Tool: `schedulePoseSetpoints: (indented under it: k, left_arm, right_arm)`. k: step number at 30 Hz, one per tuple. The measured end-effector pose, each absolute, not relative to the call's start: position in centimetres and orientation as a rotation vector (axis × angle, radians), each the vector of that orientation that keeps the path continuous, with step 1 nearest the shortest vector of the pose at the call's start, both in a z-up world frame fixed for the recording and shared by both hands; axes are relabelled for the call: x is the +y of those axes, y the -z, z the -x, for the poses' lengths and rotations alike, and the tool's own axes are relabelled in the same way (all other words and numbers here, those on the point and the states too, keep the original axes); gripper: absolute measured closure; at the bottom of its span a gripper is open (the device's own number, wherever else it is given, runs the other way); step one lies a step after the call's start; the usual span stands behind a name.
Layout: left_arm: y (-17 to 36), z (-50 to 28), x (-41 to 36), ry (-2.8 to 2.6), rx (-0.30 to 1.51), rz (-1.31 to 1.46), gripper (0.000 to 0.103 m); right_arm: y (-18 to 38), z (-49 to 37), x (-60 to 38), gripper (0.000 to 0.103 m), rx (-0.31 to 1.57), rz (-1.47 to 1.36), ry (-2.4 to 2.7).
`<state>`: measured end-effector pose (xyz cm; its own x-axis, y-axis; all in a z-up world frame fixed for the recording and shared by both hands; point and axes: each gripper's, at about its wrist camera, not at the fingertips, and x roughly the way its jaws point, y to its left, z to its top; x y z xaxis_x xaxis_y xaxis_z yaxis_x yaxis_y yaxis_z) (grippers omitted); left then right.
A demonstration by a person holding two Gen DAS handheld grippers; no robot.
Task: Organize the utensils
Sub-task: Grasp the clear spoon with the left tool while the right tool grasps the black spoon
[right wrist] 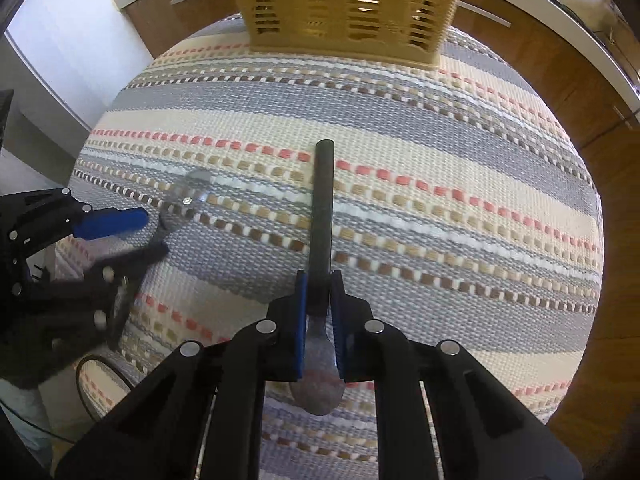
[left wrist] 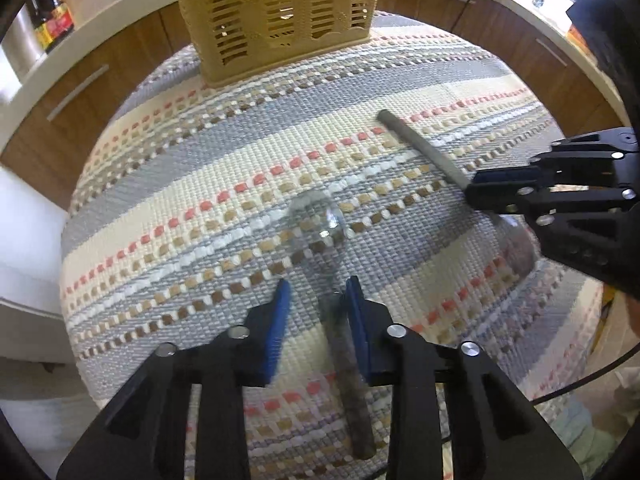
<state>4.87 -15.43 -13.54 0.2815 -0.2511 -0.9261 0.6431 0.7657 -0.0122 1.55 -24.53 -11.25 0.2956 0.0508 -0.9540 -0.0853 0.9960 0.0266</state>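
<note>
A yellow slotted utensil basket [left wrist: 276,12] [right wrist: 344,4] stands at the far edge of a striped woven mat [left wrist: 200,152] [right wrist: 440,160]. Two spoons lie on the mat. One, with a dark handle [left wrist: 352,380], rests between the blue pads of my left gripper [left wrist: 318,320] [right wrist: 154,236]; its bowl [left wrist: 316,216] [right wrist: 192,192] points toward the basket. The handle sits against the right pad, with a gap to the left pad. My right gripper [right wrist: 320,280] [left wrist: 476,192] is shut on the grey-handled spoon [right wrist: 323,208] [left wrist: 420,148] near its neck, with the bowl [right wrist: 318,392] under the gripper.
Wooden cabinet doors with metal handles [left wrist: 76,92] [right wrist: 520,60] curve around the table beneath a white counter. A dark sauce bottle [left wrist: 52,16] stands on the counter at the left. A black cable [right wrist: 104,376] loops near the mat's front left. A dark sleeve [left wrist: 616,60] is at the right.
</note>
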Motion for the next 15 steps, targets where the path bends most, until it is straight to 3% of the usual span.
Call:
schedulePoseSetpoints:
  k: [2,7,15]
  left_arm:
    - [13.8,-5.5,-15.1,0.596,1.132,-0.407,0.092]
    - [14.0,-6.9,-14.2,0.617,1.139,-0.289,0.093]
    - [13.5,-7.7,-14.0,0.645,1.111,-0.253,0.093]
  right_arm:
    - [10.8,-1.2,-25.5,0.093,1.25,-0.015,-0.125]
    - [8.6,-0.5,-27.4,0.089,1.139,-0.107,-0.154]
    - [9.7,-2.1,-27.2,0.089,1.23,-0.103,-0.18]
